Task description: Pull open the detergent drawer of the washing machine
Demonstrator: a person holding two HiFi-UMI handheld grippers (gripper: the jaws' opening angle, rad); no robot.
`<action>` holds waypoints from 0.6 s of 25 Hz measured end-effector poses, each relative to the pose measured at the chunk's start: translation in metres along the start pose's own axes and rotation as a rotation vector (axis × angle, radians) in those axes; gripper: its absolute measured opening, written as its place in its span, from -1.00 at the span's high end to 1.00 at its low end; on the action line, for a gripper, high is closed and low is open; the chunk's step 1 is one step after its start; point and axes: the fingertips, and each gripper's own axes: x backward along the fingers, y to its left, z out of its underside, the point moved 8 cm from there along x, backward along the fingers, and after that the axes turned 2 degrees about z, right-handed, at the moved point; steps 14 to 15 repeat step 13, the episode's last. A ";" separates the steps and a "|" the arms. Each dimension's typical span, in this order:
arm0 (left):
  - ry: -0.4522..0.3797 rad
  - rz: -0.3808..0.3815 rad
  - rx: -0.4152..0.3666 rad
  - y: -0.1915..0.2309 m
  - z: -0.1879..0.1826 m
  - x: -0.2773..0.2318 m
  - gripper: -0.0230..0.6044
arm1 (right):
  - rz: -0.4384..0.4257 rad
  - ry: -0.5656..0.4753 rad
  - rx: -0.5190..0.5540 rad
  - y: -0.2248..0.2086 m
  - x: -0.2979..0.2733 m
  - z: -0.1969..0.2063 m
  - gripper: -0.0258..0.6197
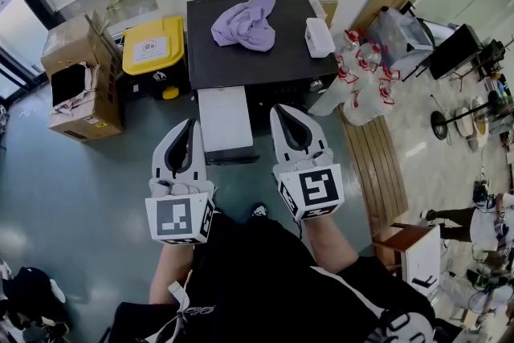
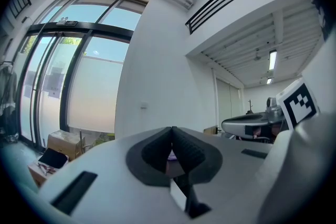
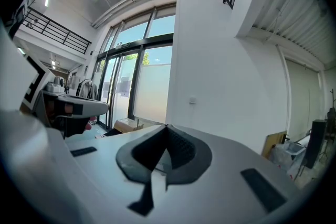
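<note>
From above, the black-topped washing machine (image 1: 241, 52) stands against the white wall, with a lavender cloth (image 1: 245, 22) and a small white box (image 1: 319, 37) on its top. A white flat panel (image 1: 224, 118) juts out from its front at the left side; whether it is the drawer I cannot tell. My left gripper (image 1: 191, 124) and right gripper (image 1: 276, 110) are held level, short of the machine's front, one to each side of the panel and touching nothing. Both are shut and empty, which the left gripper view (image 2: 171, 129) and the right gripper view (image 3: 166, 127) confirm.
A black tote with a yellow lid (image 1: 152, 46) and open cardboard boxes (image 1: 80, 80) sit left of the machine. White bags with red print (image 1: 363, 80) and a wooden bench (image 1: 371, 161) lie to its right. The person's dark clothing fills the bottom of the head view.
</note>
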 end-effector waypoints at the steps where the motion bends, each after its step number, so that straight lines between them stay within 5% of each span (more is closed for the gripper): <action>1: -0.004 0.002 0.001 0.000 0.002 0.000 0.86 | 0.000 0.001 0.001 -0.001 0.000 0.001 0.90; 15: 0.004 0.008 0.000 -0.008 0.003 -0.004 0.86 | 0.017 0.008 0.002 -0.008 0.005 0.003 0.90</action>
